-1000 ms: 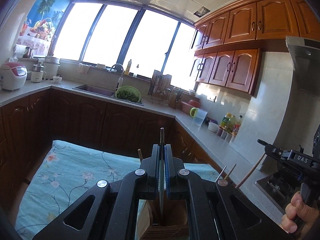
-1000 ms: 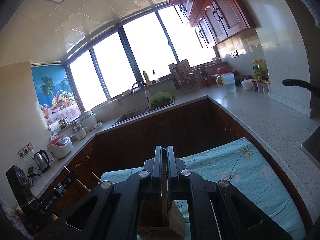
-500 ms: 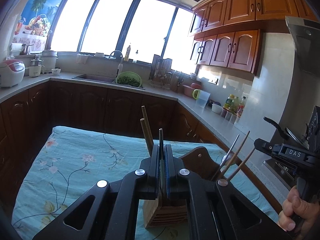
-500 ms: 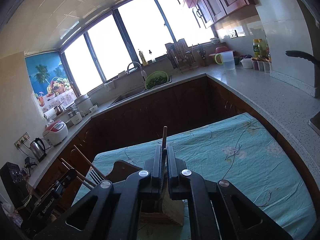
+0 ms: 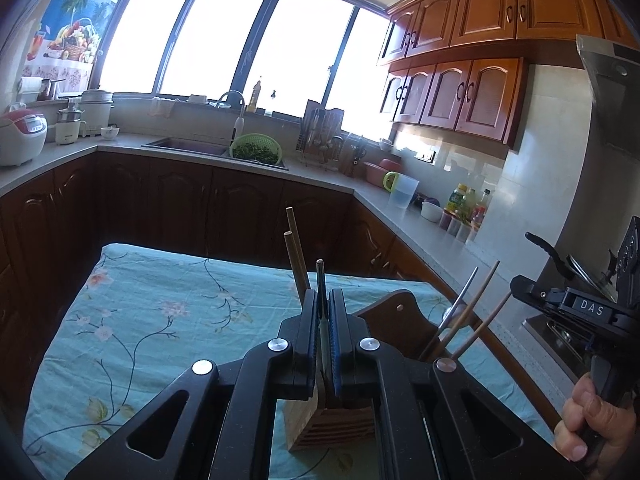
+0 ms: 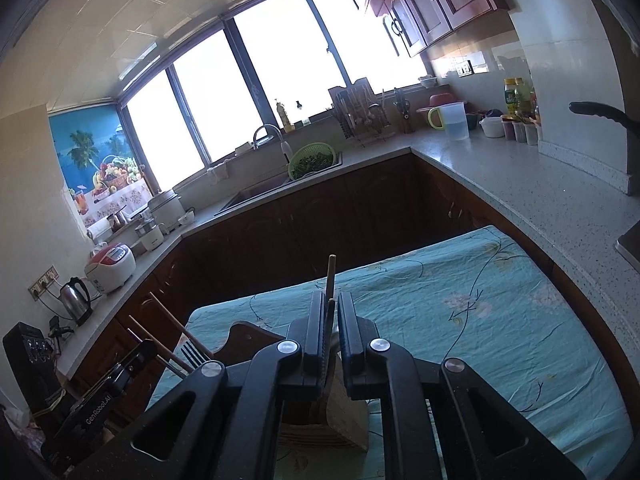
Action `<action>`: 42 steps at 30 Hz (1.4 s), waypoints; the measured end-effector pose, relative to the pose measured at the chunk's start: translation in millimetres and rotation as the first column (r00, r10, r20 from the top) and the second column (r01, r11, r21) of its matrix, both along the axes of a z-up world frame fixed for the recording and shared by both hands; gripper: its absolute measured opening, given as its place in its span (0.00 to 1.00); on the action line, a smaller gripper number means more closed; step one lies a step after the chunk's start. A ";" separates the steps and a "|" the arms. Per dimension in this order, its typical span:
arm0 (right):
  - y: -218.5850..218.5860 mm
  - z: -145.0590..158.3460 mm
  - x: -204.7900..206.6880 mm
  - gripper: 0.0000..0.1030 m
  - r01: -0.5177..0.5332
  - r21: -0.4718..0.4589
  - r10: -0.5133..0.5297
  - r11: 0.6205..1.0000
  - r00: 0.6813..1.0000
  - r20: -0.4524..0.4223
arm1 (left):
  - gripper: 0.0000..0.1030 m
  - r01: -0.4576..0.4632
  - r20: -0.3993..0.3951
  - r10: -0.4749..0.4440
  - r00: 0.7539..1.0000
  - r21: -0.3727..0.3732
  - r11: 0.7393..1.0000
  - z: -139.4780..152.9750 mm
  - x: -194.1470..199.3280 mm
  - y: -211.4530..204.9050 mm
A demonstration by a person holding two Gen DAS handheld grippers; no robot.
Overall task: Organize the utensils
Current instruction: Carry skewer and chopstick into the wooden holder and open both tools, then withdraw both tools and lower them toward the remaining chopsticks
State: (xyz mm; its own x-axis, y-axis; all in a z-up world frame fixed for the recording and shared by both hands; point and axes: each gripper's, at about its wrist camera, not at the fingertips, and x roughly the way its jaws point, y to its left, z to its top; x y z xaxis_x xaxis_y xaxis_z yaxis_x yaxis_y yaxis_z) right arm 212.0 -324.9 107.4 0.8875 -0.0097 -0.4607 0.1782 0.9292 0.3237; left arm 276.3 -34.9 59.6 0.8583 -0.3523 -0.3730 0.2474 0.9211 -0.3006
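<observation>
A wooden utensil holder stands on the teal flowered tablecloth, right under both grippers. My left gripper is shut on a slim metal utensil that points up above the holder. Two wooden chopsticks stand in the holder beside it. More chopsticks and a metal handle lean out of the right compartment. In the right wrist view, my right gripper has its jaws opening around an upright chopstick, with a gap at the right pad. A fork sticks out at the left.
The holder has a dark wooden backboard. A stone counter wraps round the table, with a sink, a green colander, a jug and bottles on it. A hand grips the other handle at the right.
Both views have tipped down, so the holder and its utensils now show. The right gripper sank with its chopstick, and its jaws have parted slightly. The left gripper stays shut.
</observation>
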 end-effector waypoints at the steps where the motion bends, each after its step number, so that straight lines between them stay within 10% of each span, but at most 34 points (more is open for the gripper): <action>1: 0.1 1.5 -1.5 0.11 -0.005 0.004 0.005 1.000 1.000 0.007 | 0.04 -0.001 0.000 0.001 1.000 -0.001 1.000 1.6 -1.7 0.8; 5: 0.9 8.9 -16.2 0.65 -0.008 0.026 0.006 1.000 0.998 0.062 | 0.25 -0.009 0.014 0.009 1.000 -0.024 1.000 4.4 -17.8 5.2; 10: 3.2 12.5 -40.6 0.90 -0.007 0.035 0.002 0.999 0.992 0.125 | 0.55 -0.052 0.024 0.052 0.998 -0.023 0.998 0.9 -45.2 12.3; 18: 11.3 -3.4 -72.1 0.96 -0.010 0.054 0.004 0.998 0.994 0.113 | 0.76 -0.084 0.018 0.085 0.996 -0.010 0.996 -7.0 -93.4 14.1; 42: 44.6 -59.8 -164.9 0.97 0.006 0.021 -0.006 1.000 1.000 -0.006 | 0.77 -0.120 -0.070 0.119 0.990 -0.004 0.993 -24.4 -197.7 52.9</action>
State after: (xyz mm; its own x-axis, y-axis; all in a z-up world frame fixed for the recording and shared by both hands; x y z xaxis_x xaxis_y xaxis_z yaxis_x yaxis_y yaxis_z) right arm 47.1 -280.3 47.5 0.8845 -0.0055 -0.4665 0.1861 0.9211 0.3420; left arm 78.6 17.9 35.2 0.8666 -0.2517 -0.4308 0.1138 0.9404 -0.3205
